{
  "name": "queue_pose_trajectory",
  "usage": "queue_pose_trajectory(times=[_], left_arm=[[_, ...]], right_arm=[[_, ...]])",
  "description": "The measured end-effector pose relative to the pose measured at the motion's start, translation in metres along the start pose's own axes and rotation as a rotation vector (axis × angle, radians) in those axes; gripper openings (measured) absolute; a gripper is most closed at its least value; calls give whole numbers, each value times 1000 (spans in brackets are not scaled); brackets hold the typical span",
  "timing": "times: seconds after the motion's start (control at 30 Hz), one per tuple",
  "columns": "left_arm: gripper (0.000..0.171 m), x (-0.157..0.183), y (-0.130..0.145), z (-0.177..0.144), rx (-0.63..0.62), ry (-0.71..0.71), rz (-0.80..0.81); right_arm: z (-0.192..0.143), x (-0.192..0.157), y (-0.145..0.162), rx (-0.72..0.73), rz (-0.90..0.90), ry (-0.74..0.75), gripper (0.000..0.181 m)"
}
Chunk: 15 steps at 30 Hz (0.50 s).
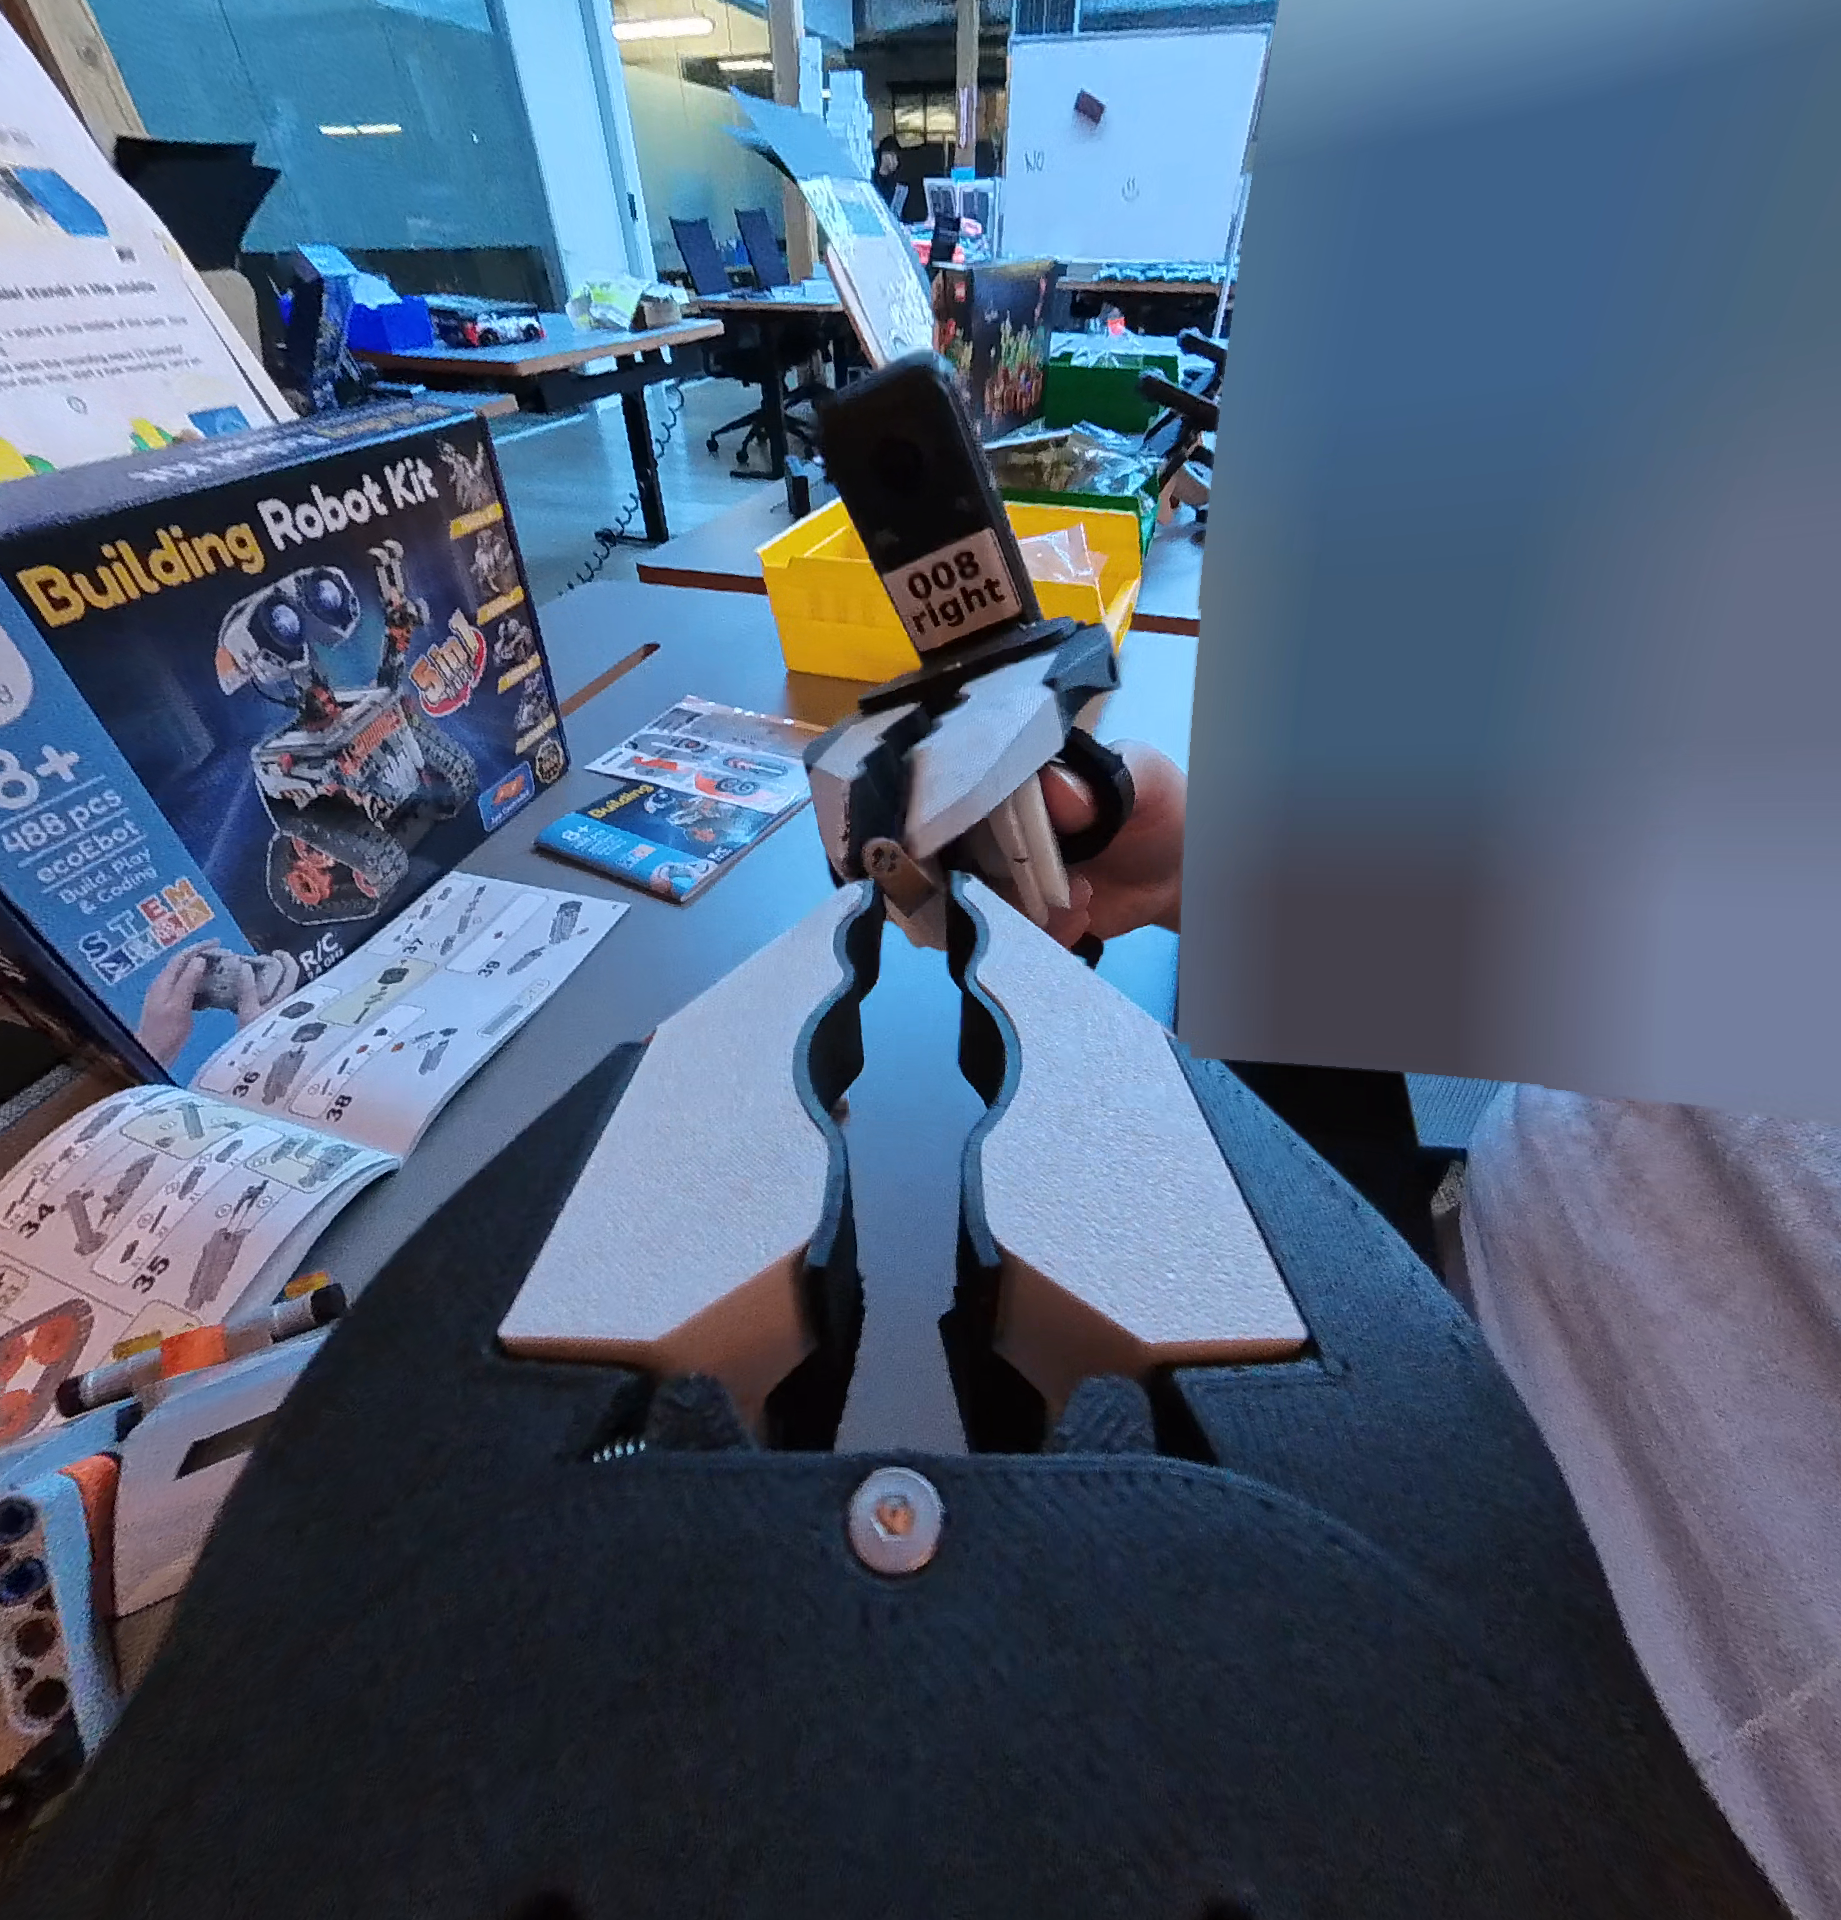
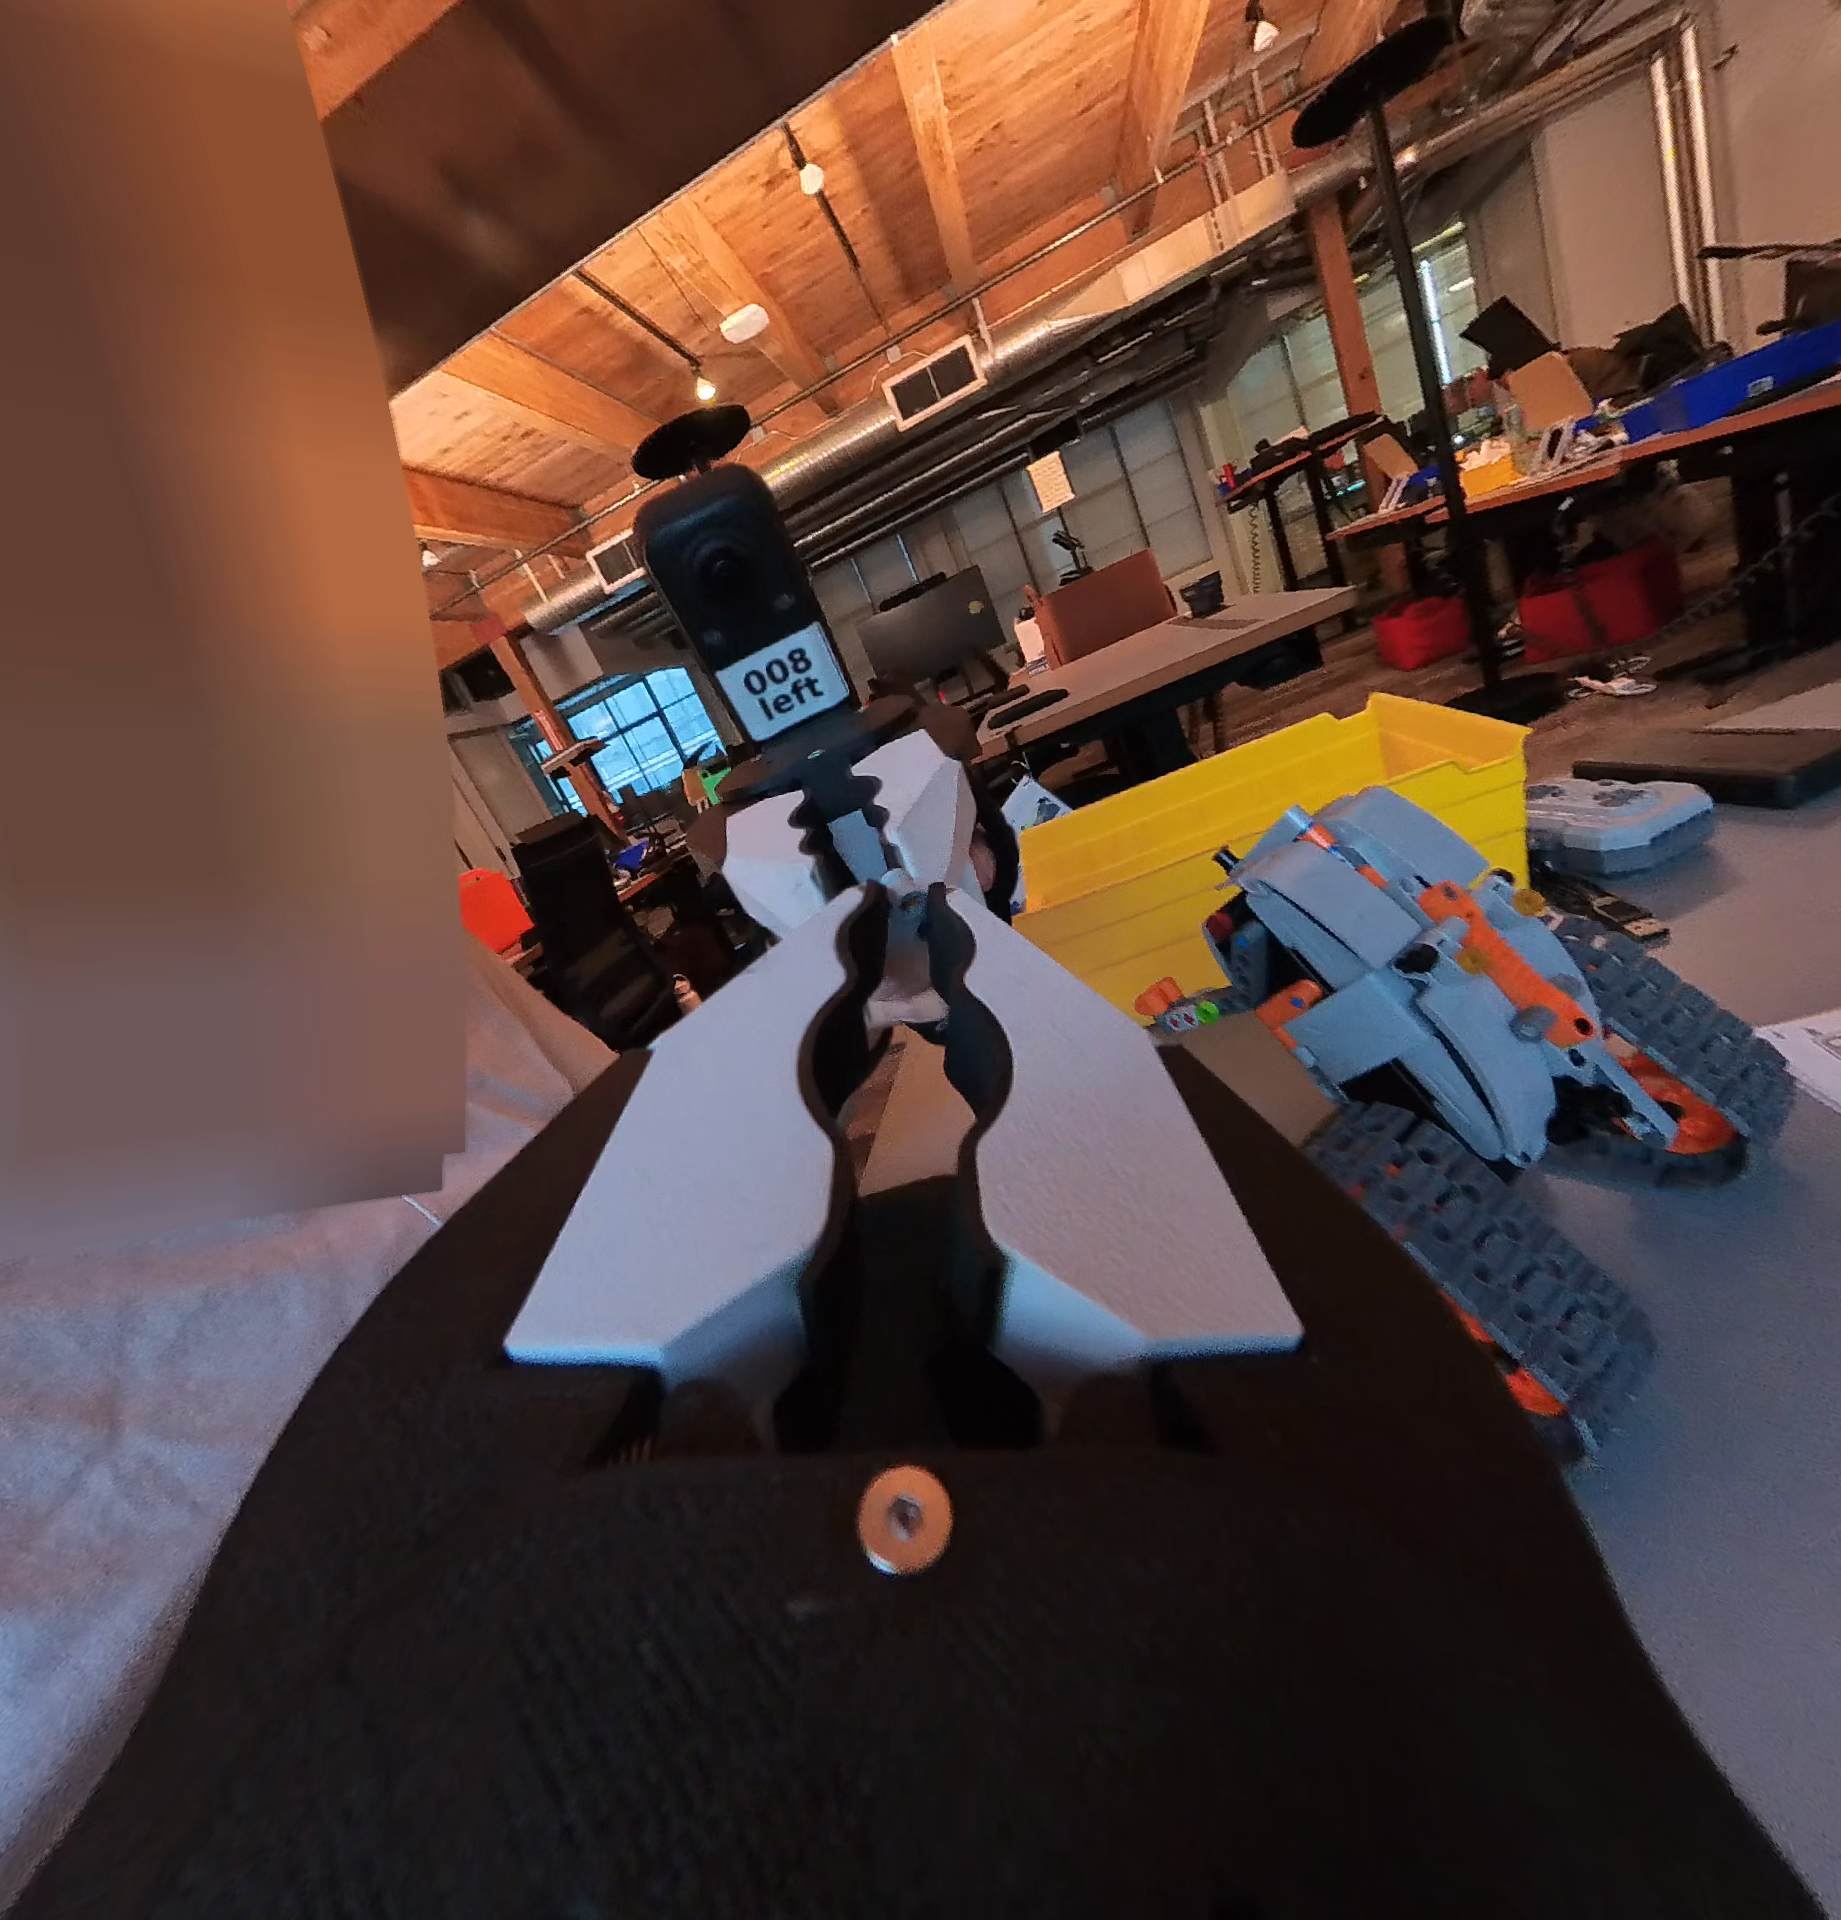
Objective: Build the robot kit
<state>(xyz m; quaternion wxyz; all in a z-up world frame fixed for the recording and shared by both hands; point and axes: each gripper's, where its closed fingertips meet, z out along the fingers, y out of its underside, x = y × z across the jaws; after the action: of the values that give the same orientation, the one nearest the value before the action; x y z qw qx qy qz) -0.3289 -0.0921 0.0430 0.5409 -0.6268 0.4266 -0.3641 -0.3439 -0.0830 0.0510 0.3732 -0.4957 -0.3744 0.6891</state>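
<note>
- Two handheld grippers: the left gripper (image 1: 908, 896) and the right gripper (image 2: 905, 902), tip to tip above the table (image 1: 708, 644).
- One small grey piece (image 2: 903, 902) between their tips.
- One camera on each gripper, two in all: one (image 1: 911, 488) on the right, one (image 2: 734, 582) on the left.
- One hand (image 1: 1124, 831) in view, on the right gripper's handle.
- One toy kit box (image 1: 261, 717).
- One open instruction booklet (image 1: 303, 1060).
- One closed small booklet (image 1: 656, 831) and one sticker sheet (image 1: 708, 764) beside it.
- One yellow bin (image 2: 1300, 831).
- One grey-and-orange tracked brick robot (image 2: 1456, 997).
- One grey remote control (image 2: 1617, 816).
</note>
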Motion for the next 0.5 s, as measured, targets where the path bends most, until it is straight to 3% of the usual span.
queue_pose_trajectory(times=[0.1, 0.23, 0.4, 0.5], left_arm=[[24, -7, 11, 1, -47, -25, 19], [23, -15, 19, -12, -70, -70, 26], [20, -45, 19, -50, -105, -224, 48], [19, -73, -7, -87, -78, -342, 84]], right_arm=[[-11, 10, -7, 45, 25, 26, 7], [-33, 40, -6, 15, 11, 136, 7], [-80, 118, 17, -308, -208, 461, 7], [-93, 147, 26, -533, -349, 517, 7]])
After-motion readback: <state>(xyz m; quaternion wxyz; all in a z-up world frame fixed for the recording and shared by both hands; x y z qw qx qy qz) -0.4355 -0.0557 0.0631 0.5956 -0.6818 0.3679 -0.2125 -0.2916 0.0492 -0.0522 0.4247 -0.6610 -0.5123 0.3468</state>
